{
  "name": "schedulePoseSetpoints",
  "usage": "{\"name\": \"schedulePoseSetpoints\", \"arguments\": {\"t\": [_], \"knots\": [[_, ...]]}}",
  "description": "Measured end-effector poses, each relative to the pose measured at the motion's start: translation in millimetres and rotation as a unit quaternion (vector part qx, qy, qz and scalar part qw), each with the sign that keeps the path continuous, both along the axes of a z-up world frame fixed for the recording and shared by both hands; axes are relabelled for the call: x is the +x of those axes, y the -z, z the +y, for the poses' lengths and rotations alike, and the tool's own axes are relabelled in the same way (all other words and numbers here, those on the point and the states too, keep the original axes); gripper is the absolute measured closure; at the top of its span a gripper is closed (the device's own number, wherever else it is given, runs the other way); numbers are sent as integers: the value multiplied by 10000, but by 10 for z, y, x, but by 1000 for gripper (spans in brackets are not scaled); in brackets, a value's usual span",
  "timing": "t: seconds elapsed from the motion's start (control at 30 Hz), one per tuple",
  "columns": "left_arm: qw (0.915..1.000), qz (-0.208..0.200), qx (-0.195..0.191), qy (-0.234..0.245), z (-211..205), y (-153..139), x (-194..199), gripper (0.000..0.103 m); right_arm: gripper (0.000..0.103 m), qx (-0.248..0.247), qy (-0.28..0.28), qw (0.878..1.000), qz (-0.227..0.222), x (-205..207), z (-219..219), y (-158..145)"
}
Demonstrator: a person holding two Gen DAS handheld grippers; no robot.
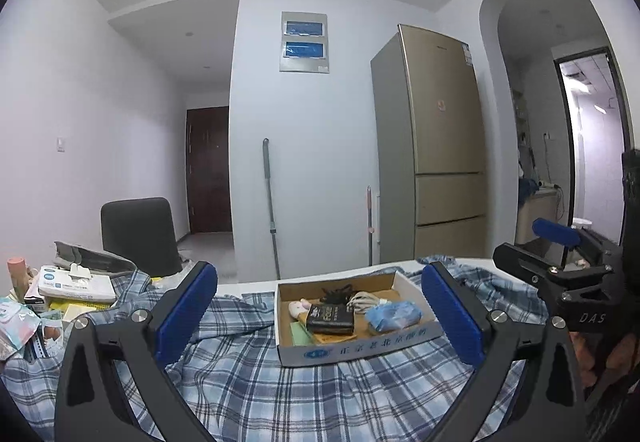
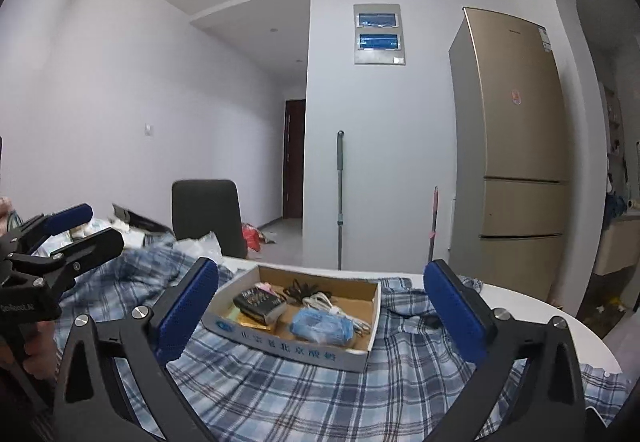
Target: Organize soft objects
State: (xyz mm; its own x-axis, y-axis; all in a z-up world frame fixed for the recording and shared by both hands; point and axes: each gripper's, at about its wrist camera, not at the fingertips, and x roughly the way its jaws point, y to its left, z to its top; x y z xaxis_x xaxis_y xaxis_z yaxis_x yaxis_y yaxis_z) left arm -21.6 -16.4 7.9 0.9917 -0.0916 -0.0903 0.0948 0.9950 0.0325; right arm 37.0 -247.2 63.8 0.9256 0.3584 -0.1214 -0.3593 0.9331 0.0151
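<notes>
Plaid shirt (image 1: 248, 382) lies spread under both grippers' wide-apart, empty jaws; blue-and-white checked, rumpled; box (image 1: 352, 350) on it.

Left black claw with blue ribbed pads (image 1: 320, 318) held level, jaws spread wide and empty, right black claw with blue pads (image 2: 320, 312) alongside, tilted slightly downward, jaws likewise wide apart, gripping nothing

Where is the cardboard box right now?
The cardboard box sits on the plaid shirt spread over the table, centred between the open left gripper's fingers in the left wrist view, refrigerator behind.
</notes>
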Motion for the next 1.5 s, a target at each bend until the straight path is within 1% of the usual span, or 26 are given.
{"name": "schedulePoseSetpoints", "arguments": {"t": [0.1,0.27,0.37,0.6,0.87,1.1,1.2,1.27,1.5], "knots": [[9999,141,73,-38,-21,89,58,0,0,9,-12,10000,65,9,-13,39],[9996,276,-22,-51,19,118,123,0,0,25,-13,9999,133,16,-25,76],[9996,248,-90,-52,44,122,114,0,0,4,20,9998,196,34,-22,84],[9997,208,-39,-92,54,98,91,0,0,-20,22,9997,232,43,-10,87],[9993,311,-86,-170,72,84,123,0,0,11,14,9997,235,42,-14,87],[9996,216,-67,-187,69,88,95,0,0,65,-1,9997,222,39,-33,72],[9994,185,-103,-264,87,90,89,0,0,119,181,9996,185,33,-62,70],[9994,208,-102,-274,87,98,99,0,0,181,136,9995,223,47,-86,72],[9993,250,-126,-261,94,112,122,0,0,161,129,9994,287,71,-84,79]]}}
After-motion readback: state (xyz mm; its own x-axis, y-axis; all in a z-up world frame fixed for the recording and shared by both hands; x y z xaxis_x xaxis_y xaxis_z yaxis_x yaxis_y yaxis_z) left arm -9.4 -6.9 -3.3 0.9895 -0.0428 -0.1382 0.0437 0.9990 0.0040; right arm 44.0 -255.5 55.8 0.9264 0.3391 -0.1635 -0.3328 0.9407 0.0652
